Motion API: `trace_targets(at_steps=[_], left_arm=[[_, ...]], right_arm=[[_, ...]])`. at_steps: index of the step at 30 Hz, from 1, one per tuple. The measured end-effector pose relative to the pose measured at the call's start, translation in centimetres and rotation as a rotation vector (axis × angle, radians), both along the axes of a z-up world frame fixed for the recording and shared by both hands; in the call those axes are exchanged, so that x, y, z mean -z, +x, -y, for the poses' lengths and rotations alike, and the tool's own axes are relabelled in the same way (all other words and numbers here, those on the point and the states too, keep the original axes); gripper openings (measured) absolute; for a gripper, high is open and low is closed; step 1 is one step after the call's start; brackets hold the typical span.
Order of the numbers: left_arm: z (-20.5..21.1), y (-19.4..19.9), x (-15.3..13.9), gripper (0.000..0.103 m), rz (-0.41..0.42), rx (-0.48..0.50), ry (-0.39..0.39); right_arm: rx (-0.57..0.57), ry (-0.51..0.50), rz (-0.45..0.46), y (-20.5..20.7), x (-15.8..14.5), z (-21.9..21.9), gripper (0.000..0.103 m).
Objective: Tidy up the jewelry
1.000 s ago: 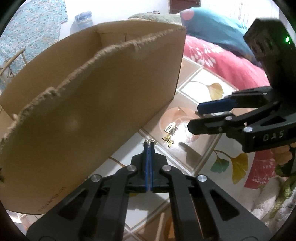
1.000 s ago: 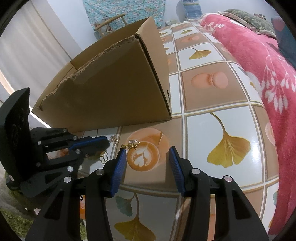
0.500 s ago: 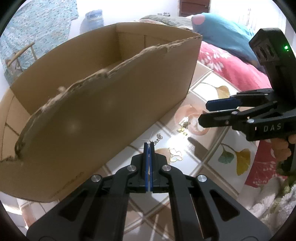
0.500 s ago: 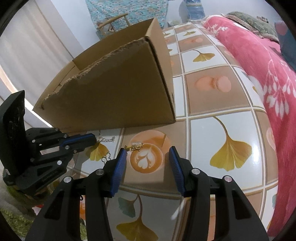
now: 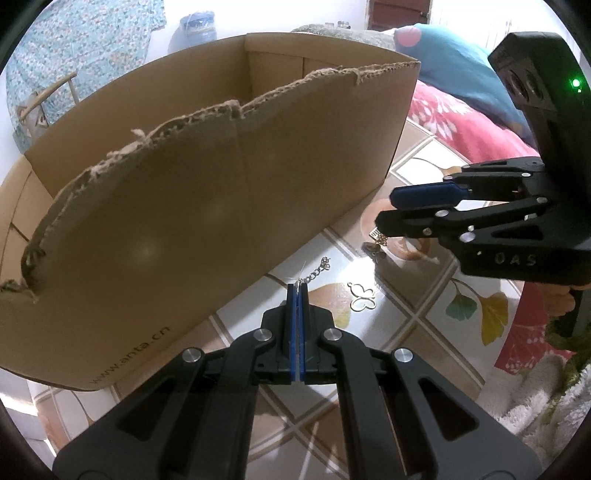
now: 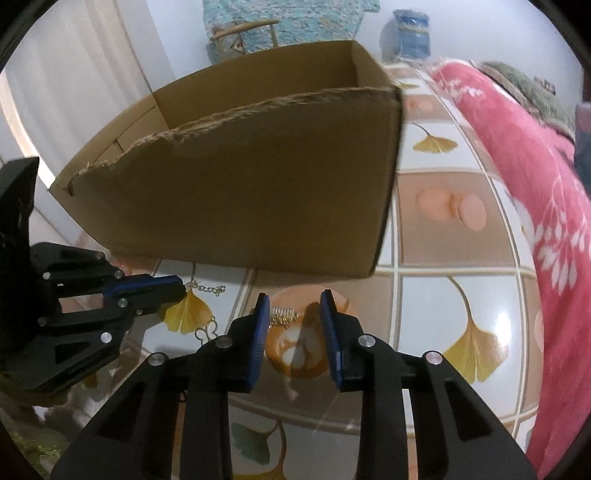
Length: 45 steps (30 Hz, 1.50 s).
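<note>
The left gripper (image 5: 296, 291) is being kept pressed together on the silver chain (image 5: 314, 272), which is now being lifted clear at 12 o'clock of its tips. The right gripper (image 6: 293, 317) jaws have just been closing around the gold charm (image 6: 282, 316), not yet clamped, at 6 o'clock of the cardboard box (image 6: 258, 206). Transfer into the box is judged imminent.

Glossy floor covering (image 6: 458, 306) printed in squares with ginkgo leaves, macarons and latte cups. At right, a pink floral blanket (image 6: 535, 192) and a blue cushion (image 5: 454, 70). Behind, a white wall (image 6: 110, 48), a wooden chair (image 6: 243, 35) draped in patterned turquoise fabric, and a blue water jug (image 6: 410, 33).
</note>
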<state>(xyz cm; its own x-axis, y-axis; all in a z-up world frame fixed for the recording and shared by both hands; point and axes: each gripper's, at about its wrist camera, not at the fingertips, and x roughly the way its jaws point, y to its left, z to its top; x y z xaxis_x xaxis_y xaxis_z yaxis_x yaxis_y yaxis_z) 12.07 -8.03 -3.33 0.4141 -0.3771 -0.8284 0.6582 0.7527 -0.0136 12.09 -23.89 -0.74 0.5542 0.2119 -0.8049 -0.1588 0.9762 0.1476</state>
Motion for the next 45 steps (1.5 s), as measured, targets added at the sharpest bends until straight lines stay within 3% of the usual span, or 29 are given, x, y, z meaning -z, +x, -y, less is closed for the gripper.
trace_targets(at_steps=[6, 12, 17, 25, 32, 37, 45], left_arm=[[0.1, 0.0, 0.0, 0.000, 0.000, 0.000, -0.002], [0.1, -0.1, 0.1, 0.000, 0.003, 0.001, -0.003], [0.0, 0.0, 0.1, 0.000, 0.003, 0.000, -0.003], [0.1, 0.0, 0.0, 0.000, 0.002, -0.002, -0.005], [0.0, 0.0, 0.0, 0.000, 0.004, 0.000, -0.007], [-0.1, 0.0, -0.1, 0.000, 0.006, 0.000, -0.003], [0.0, -0.1, 0.0, 0.000, 0.005, 0.000, -0.006]], right_arm=[[-0.014, -0.074, -0.007, -0.6, 0.4, -0.7, 0.028], [0.006, -0.079, -0.028, -1.5, 0.4, -0.2, 0.028], [0.023, -0.117, 0.026, -1.0, -0.4, -0.1, 0.028], [-0.026, -0.164, 0.006, -1.1, -0.2, -0.6, 0.028], [-0.018, -0.133, -0.043, -2.5, -0.3, 0.3, 0.028], [-0.074, -0.077, -0.018, -3.4, -0.8, 0.8, 0.028], [-0.079, -0.086, -0.031, -2.7, -0.2, -0.8, 0.026]])
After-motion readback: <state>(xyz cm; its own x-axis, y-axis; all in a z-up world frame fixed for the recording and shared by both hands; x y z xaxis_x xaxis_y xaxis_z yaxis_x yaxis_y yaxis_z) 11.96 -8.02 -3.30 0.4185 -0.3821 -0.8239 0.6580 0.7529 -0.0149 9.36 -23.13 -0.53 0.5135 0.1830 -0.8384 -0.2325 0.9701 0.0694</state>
